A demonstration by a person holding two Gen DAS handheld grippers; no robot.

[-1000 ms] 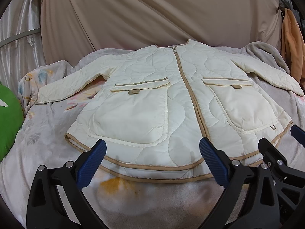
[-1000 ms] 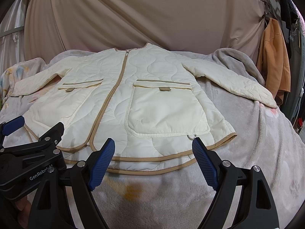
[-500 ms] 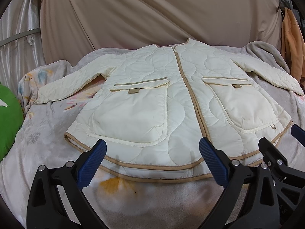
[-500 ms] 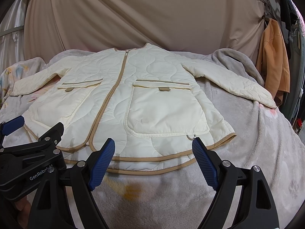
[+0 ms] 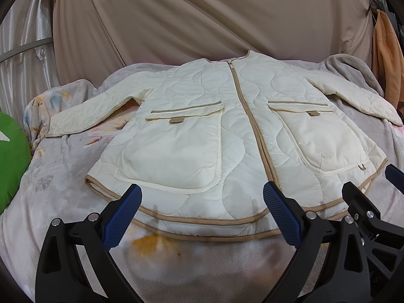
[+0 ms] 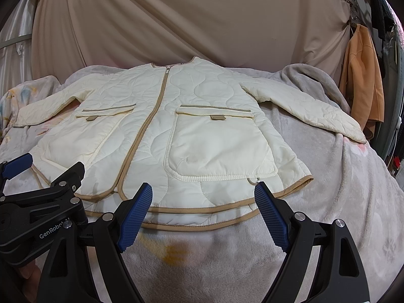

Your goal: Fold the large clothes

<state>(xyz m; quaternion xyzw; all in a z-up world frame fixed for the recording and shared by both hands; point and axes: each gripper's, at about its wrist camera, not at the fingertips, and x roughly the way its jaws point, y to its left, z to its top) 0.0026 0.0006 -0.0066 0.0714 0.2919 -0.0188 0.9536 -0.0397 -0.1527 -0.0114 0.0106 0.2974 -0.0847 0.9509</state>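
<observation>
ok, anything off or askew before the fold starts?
Jacket lies flat, zipped, sleeves spread; nothing askew. Only oddity: an orange-yellow stain on the blanket just below the hem. Both grippers, left and right, are open and hold nothing.

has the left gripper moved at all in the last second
No. In the left wrist view the left gripper frames the cream jacket hem just as before, with the tan curtain unshifted behind.
</observation>
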